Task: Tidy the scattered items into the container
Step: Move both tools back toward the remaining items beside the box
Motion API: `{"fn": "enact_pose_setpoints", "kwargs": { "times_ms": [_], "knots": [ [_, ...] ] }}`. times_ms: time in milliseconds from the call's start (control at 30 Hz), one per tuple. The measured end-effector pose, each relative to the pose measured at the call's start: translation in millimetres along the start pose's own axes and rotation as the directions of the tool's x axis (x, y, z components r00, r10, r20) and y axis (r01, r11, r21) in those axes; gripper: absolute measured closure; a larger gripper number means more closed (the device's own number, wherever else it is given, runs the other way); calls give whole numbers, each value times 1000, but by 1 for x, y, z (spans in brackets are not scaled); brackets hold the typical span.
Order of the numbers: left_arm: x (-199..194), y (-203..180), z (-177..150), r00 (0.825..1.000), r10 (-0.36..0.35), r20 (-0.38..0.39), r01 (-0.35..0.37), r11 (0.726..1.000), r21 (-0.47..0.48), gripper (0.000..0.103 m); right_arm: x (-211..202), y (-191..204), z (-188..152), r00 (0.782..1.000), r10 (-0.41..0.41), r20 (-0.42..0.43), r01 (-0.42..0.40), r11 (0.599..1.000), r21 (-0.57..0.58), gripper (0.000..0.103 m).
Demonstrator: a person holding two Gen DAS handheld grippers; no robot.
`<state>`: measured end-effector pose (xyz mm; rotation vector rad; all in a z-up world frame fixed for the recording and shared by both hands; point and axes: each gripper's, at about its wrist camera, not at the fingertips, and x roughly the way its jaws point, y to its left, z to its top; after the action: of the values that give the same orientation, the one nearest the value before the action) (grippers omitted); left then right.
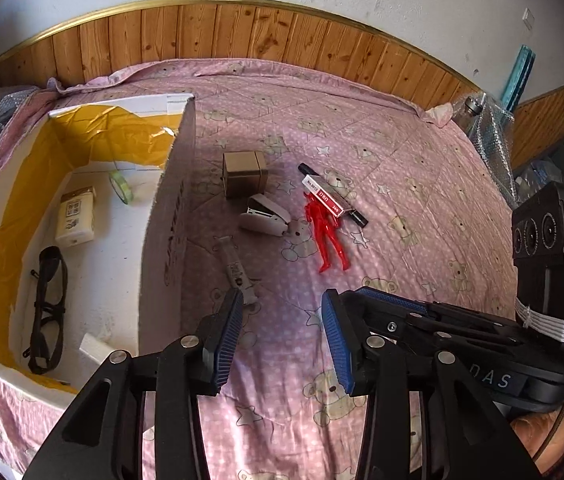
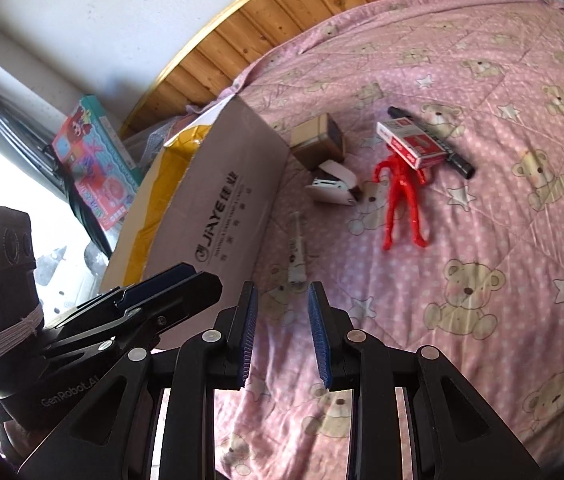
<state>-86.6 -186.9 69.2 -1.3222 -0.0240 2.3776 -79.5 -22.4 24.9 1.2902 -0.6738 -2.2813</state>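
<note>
Both grippers, left (image 1: 282,336) and right (image 2: 282,334), fingers spread, empty; marker (image 1: 336,196) half hidden (staple box (image 1: 324,196) atop).

A bed (image 1: 422,184) covered in a pink bear-print sheet is carrying the items. An open cardboard box (image 1: 169,216) is being supported at its left side. Just beside the box, a small brown box (image 1: 243,174), a white stapler (image 1: 263,218) and a thin tube (image 1: 237,270) are lying; further right, a red toy figure (image 1: 328,232), a staple box (image 1: 324,194) and a black marker (image 1: 358,216) are resting together
</note>
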Motion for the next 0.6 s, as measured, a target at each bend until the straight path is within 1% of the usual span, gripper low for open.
{"fn": "enact_pose_setpoints", "kwargs": {
  "times_ms": [133,200,267,400,467,533,567,600],
  "knots": [
    [31,-4,5,999,29,-36,-29,1000,-8,58,6,-23,8,1000,-27,-3,27,999,27,74],
    [44,-3,6,998,37,-50,-38,999,-18,54,11,-32,14,1000,-28,-11,28,999,37,74],
    [55,-1,6,997,45,-70,-47,999,-24,54,17,-42,21,1000,-29,-10,30,998,58,74],
    [77,5,6,991,75,-107,-79,996,-31,54,30,-64,34,998,-60,-14,61,993,99,73],
    [89,11,7,988,92,-126,-99,994,-55,53,39,-72,41,996,-88,-21,90,991,98,69],
    [99,17,7,983,117,-141,-128,989,-72,53,50,-77,46,993,-118,-27,120,990,78,68],
    [104,19,8,982,123,-146,-136,988,-78,49,56,-79,49,990,-138,-31,140,988,68,67],
    [109,20,8,980,123,-153,-137,987,-84,48,63,-81,52,987,-154,-36,156,986,56,67]
  ]
}}
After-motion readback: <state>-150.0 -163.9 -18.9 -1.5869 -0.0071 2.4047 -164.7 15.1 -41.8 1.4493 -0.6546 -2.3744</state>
